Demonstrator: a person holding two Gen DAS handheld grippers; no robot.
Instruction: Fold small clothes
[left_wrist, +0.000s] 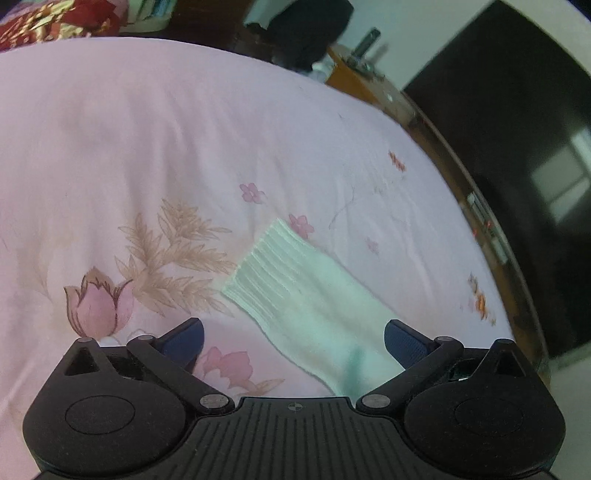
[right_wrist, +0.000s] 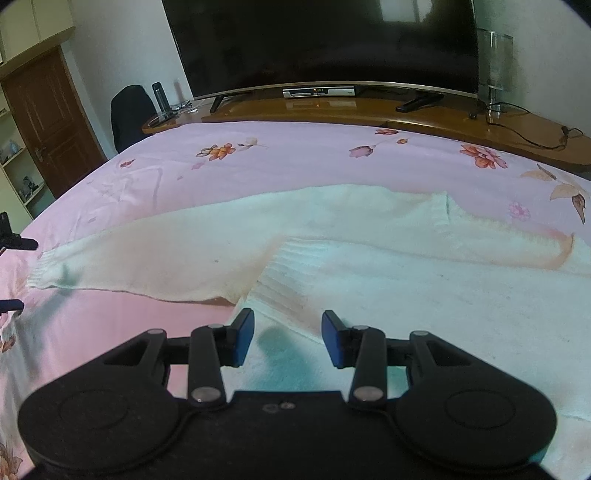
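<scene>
A white knitted sweater (right_wrist: 424, 295) lies flat on the pink floral bedsheet (right_wrist: 295, 162). One sleeve (right_wrist: 155, 251) stretches to the left, with its ribbed cuff (right_wrist: 40, 273) at the end. In the left wrist view the same sleeve (left_wrist: 317, 314) runs under my left gripper (left_wrist: 293, 338), cuff (left_wrist: 266, 266) pointing away. The left gripper is open, blue pads either side of the sleeve, just above it. My right gripper (right_wrist: 288, 338) is open over the sweater's ribbed hem (right_wrist: 284, 284), holding nothing. The left gripper's fingertips (right_wrist: 14, 243) show at the far left edge.
A wooden TV bench (right_wrist: 369, 110) with a large dark television (right_wrist: 325, 44) runs along the bed's far side. A bottle (right_wrist: 159, 96) and a dark chair (right_wrist: 131, 110) stand at its left end. A patterned quilt (left_wrist: 55, 18) lies beyond the bed in the left wrist view.
</scene>
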